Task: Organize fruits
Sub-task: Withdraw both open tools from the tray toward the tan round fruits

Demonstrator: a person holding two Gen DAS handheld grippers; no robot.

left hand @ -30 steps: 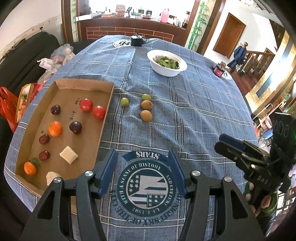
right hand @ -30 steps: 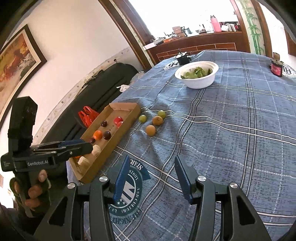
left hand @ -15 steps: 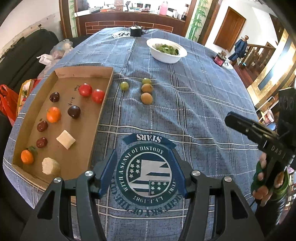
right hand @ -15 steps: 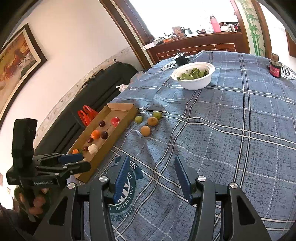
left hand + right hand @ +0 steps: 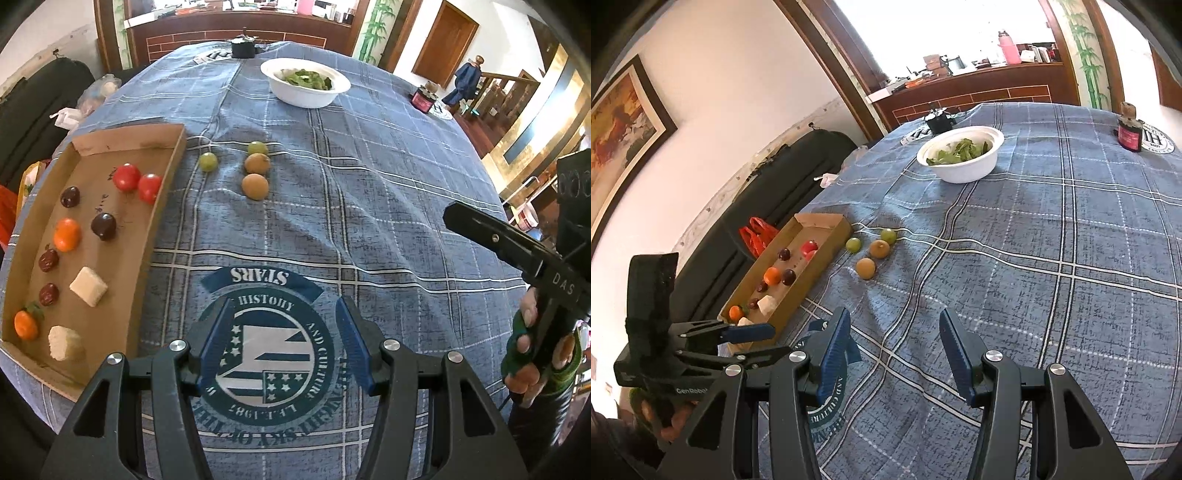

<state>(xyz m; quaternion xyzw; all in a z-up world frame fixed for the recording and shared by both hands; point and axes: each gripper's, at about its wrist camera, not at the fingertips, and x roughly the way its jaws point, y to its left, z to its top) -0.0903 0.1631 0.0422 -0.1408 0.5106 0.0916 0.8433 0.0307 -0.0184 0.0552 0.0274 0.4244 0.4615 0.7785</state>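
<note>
A cardboard tray (image 5: 166,177) (image 5: 812,277) lies at the table's left with red tomatoes (image 5: 127,176), dark plums (image 5: 103,226), small oranges (image 5: 67,234) and pale cubes (image 5: 88,286) in it. Two green fruits (image 5: 208,161) (image 5: 853,244) and two tan fruits (image 5: 255,186) (image 5: 866,267) lie on the blue cloth right of the tray. My left gripper (image 5: 282,341) is open and empty, above the cloth's round emblem. My right gripper (image 5: 894,352) is open and empty, nearer than the loose fruits.
A white bowl of green leaves (image 5: 304,81) (image 5: 960,153) stands at the far middle. A small dark jar (image 5: 424,99) (image 5: 1129,129) stands at the far right. Bags (image 5: 79,110) and a black sofa (image 5: 798,162) lie beyond the left edge.
Both grippers have pulled back and risen slightly, so tray and fruits look farther off. Both stay open and empty. No fruit has moved.
</note>
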